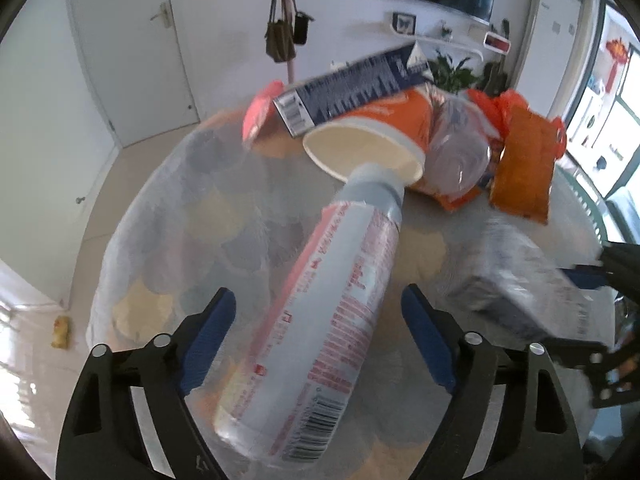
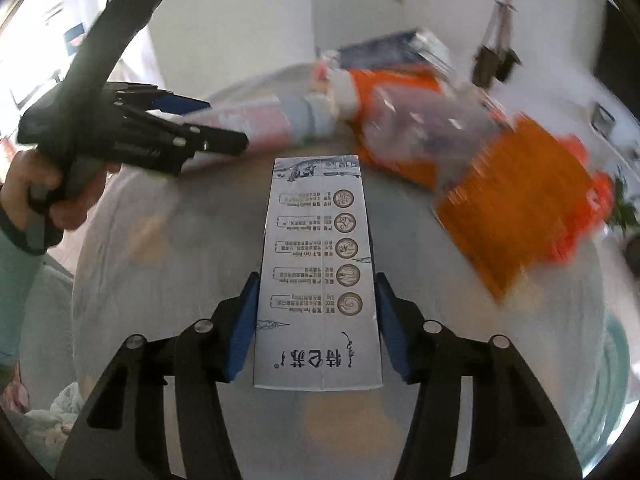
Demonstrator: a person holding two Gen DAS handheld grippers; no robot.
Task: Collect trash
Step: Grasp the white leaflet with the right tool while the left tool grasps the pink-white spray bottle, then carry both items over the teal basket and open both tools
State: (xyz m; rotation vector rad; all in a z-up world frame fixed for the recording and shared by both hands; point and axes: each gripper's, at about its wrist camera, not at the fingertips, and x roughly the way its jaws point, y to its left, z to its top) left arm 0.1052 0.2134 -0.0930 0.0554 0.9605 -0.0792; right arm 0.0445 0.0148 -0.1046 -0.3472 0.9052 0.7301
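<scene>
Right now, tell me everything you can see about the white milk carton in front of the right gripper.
The white milk carton is a slim, rectangular paperboard box, printed with dark Chinese characters, a column of five round emblems with small text, and a grey ink-style drawing at its far end. It looks intact and lies lengthwise between the right gripper's blue pads, pointing away over the cloth-covered round table. The pads sit close against its two long sides; whether they press it is unclear. In the left wrist view it appears blurred.
</scene>
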